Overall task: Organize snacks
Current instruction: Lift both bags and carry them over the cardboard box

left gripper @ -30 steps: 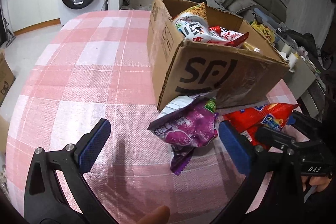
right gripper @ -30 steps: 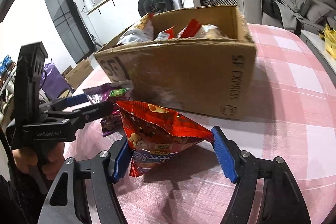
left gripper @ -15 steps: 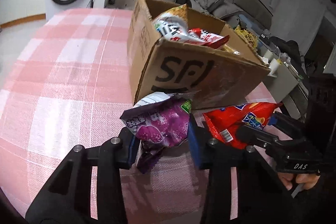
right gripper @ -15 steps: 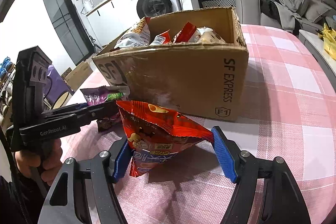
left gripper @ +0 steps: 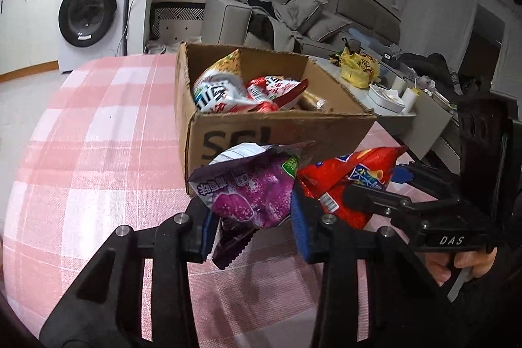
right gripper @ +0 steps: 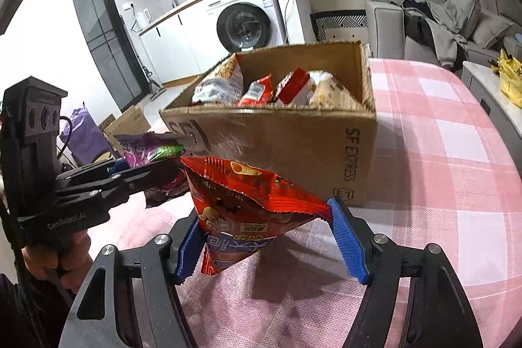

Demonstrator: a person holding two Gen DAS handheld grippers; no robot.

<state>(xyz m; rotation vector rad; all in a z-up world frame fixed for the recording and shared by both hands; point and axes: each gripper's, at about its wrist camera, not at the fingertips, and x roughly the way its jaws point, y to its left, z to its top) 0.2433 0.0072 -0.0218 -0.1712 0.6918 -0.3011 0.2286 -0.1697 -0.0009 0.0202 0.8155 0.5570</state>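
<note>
My left gripper is shut on a purple snack bag and holds it above the pink checked table, just in front of the cardboard box. The purple snack bag also shows in the right wrist view. My right gripper is shut on a red snack bag and holds it off the table, in front of the cardboard box. The red snack bag also shows in the left wrist view. The box holds several snack packs.
A washing machine and a grey sofa stand beyond the table. A side counter with a yellow bag lies to the right. A small cardboard box sits on the floor.
My left gripper closed on the purple snack bag and lifted it off the table. The right gripper rose with the red snack bag, toward the box.
</note>
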